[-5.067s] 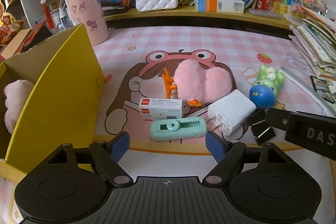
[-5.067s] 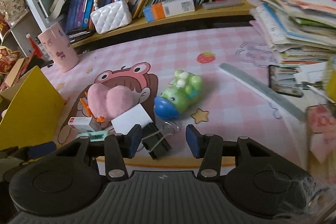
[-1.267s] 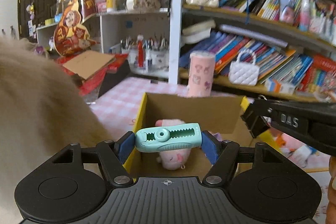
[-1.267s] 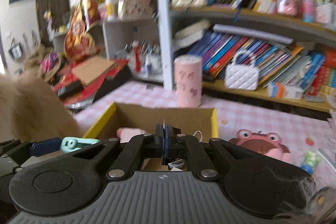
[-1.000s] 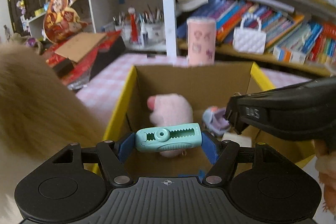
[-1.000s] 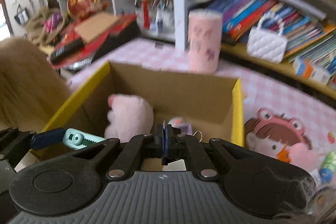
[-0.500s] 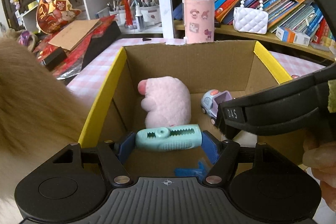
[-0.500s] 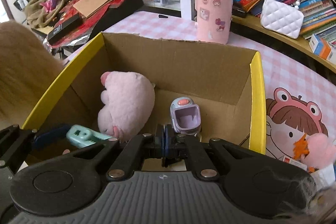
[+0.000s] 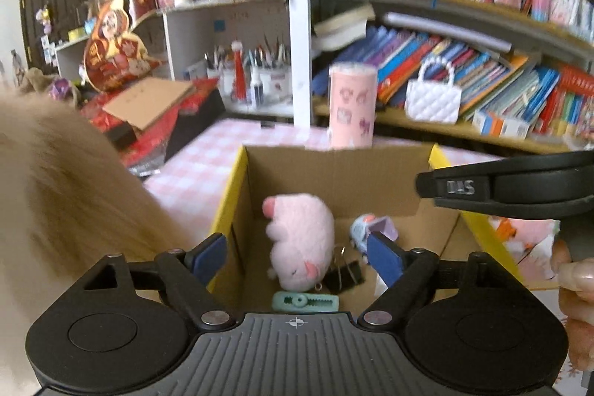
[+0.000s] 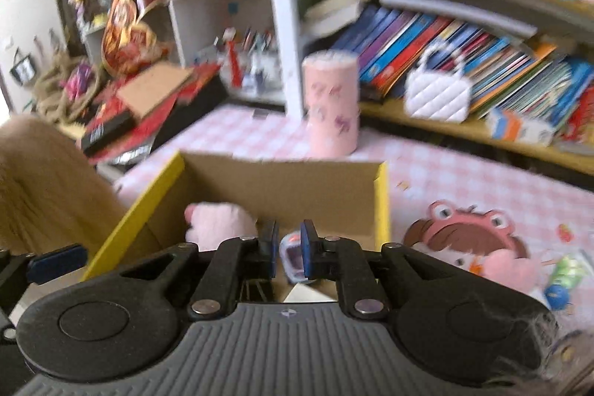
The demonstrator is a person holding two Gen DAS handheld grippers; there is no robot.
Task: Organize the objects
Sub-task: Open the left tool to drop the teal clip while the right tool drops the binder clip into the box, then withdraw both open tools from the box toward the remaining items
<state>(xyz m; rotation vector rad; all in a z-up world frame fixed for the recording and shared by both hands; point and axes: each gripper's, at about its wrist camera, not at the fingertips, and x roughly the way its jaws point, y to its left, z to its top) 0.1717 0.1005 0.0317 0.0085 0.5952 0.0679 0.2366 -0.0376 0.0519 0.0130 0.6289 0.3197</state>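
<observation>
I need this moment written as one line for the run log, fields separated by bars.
left gripper: jaws just opened, empty | right gripper: jaws just parted, empty | green clip, black binder clip: lying in cardboard box | phase: release

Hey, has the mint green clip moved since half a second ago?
Yes. The mint green clip has dropped from between the left gripper's just-opened jaws onto the cardboard box floor, below the pink plush.

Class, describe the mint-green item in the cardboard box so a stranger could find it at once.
Find the yellow-rimmed cardboard box on the pink checked table. On its floor, nearest the camera, below the pink plush toy and beside a black binder clip, lies the mint-green clip: flat, toothed, the only green thing there.
</observation>
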